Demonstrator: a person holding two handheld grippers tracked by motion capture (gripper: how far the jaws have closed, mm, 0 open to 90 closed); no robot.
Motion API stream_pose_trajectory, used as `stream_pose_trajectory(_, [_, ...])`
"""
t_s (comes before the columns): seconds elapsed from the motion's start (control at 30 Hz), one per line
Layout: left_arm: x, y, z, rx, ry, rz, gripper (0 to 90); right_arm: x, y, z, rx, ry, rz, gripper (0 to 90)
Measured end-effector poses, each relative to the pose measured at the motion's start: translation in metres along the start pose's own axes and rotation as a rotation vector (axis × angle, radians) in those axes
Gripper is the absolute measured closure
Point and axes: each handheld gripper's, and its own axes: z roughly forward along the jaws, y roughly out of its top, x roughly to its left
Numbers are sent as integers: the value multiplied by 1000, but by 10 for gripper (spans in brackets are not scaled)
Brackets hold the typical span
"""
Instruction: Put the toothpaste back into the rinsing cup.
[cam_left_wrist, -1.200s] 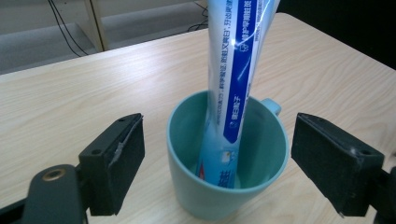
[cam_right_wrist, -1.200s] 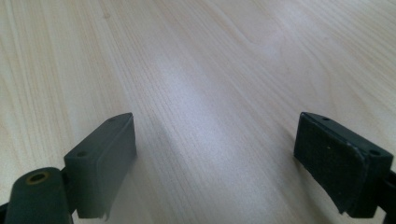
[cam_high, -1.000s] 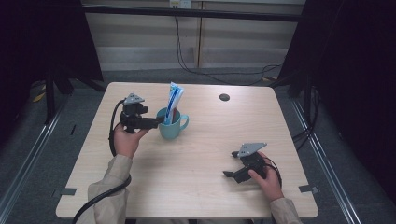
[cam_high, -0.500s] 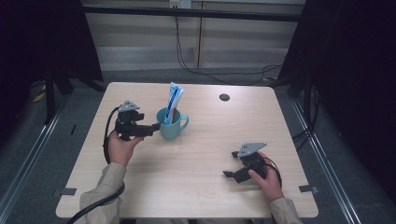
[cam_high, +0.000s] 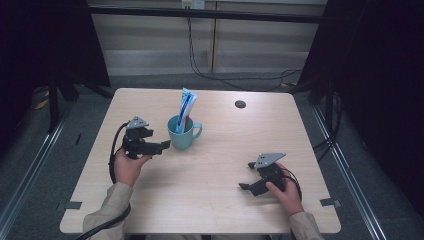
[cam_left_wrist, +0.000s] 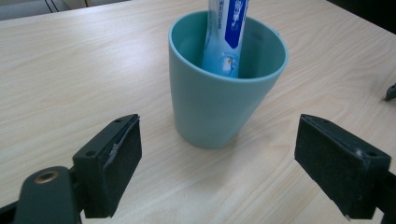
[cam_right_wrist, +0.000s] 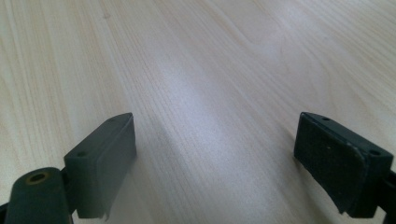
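— Which way does the cup lie from your tongs?

— Straight ahead of my left tongs (cam_left_wrist: 217, 161). In the left gripper view the teal cup (cam_left_wrist: 223, 84) stands upright on the counter (cam_high: 215, 185), centred in the gap between my two pads, a little beyond their tips. The jaws stand wide with nothing between them yet, and neither pad touches the wall.

— And on the counter itself?

— The cup (cam_high: 181, 135) sits left of the middle, somewhat nearer the far edge than the near one. My left tongs (cam_high: 162, 146) are just beside it on its left-edge side, pointing across at it. My right tongs (cam_high: 245, 186) rest well apart, toward the near right corner, also wide and with bare wood before them (cam_right_wrist: 215, 158).

— So the left hand is nearer?

— By far. I judge a short push forward would put the cup between the pads.

— What about the tube?

— The toothpaste tube (cam_high: 185, 110) stands on end inside the cup, its long axis nearly vertical, leaning against the far wall and sticking up over the rim.

— Anything hard to read?

— The tube's top (cam_left_wrist: 227, 28) is cut off in the left gripper view, its lower end is hidden in the cup, and the handle points away from me toward the right edge. The small dark round thing (cam_high: 240, 104) near the far edge I can't identify.
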Motion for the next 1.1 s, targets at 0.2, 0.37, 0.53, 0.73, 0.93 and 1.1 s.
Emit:
stream_pose_trajectory(0.2, [-1, -13, 0, 11, -3, -8, 147, 0, 0, 0, 0, 0, 0, 125])
stream_pose_trajectory(0.37, [-1, -25, 2, 18, -12, -21, 147, 0, 0, 0, 0, 0, 0, 125])
stream_pose_trajectory(0.53, [-2, -34, 4, 37, -9, -13, 146, 0, 0, 0, 0, 0, 1, 125])
stream_pose_trajectory(0.73, [-3, -48, 7, 54, -3, -14, 144, 0, 0, 0, 0, 0, 0, 125])
stream_pose_trajectory(0.93, [-6, -59, 10, 79, 13, 5, 142, 0, 0, 0, -1, 0, 1, 125])
stream_pose_trajectory(1.1, [-9, -63, 11, 95, 23, 27, 140, 0, 0, 0, -1, 0, 2, 125])
